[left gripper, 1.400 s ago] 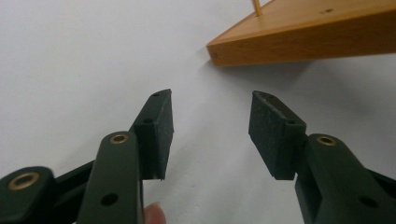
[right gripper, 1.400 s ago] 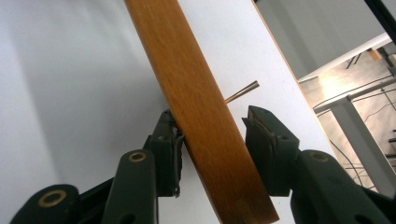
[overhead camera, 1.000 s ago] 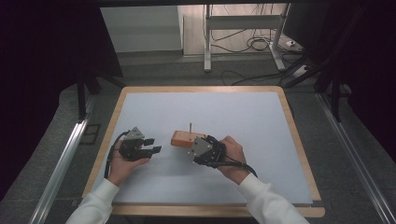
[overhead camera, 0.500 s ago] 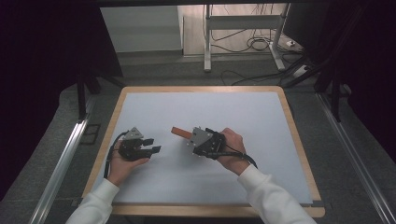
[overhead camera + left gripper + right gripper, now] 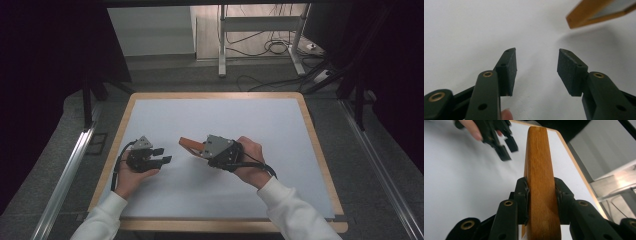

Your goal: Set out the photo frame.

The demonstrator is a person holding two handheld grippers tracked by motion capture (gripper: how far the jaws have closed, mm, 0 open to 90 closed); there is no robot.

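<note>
Wood shows first in the high view: I see the right gripper [image 5: 200, 148] holding a wooden block [image 5: 189, 144] that sticks out of its jaws toward nine o'clock, lifted off the white table [image 5: 225, 120] near its middle. At about eight o'clock from the block sits the left gripper [image 5: 162, 155], cupped in my left hand [image 5: 131, 176], its jaws pointing toward three o'clock at the block and well apart from it.

Moving to the left gripper view, I find the left gripper [image 5: 537, 71] with its jaws spread and nothing between them, just bare white table below. The end of the wooden block [image 5: 584, 16] hangs at one o'clock, with a grey face framed by the orange-brown wood and its shadow on the table beneath.

Last, in the right gripper view, the right gripper [image 5: 541, 197] has just been closing, and both pads press the sides of the wooden block [image 5: 537, 157], which runs out toward twelve o'clock. The left gripper [image 5: 504, 145] shows at eleven o'clock, its jaws parted.
</note>
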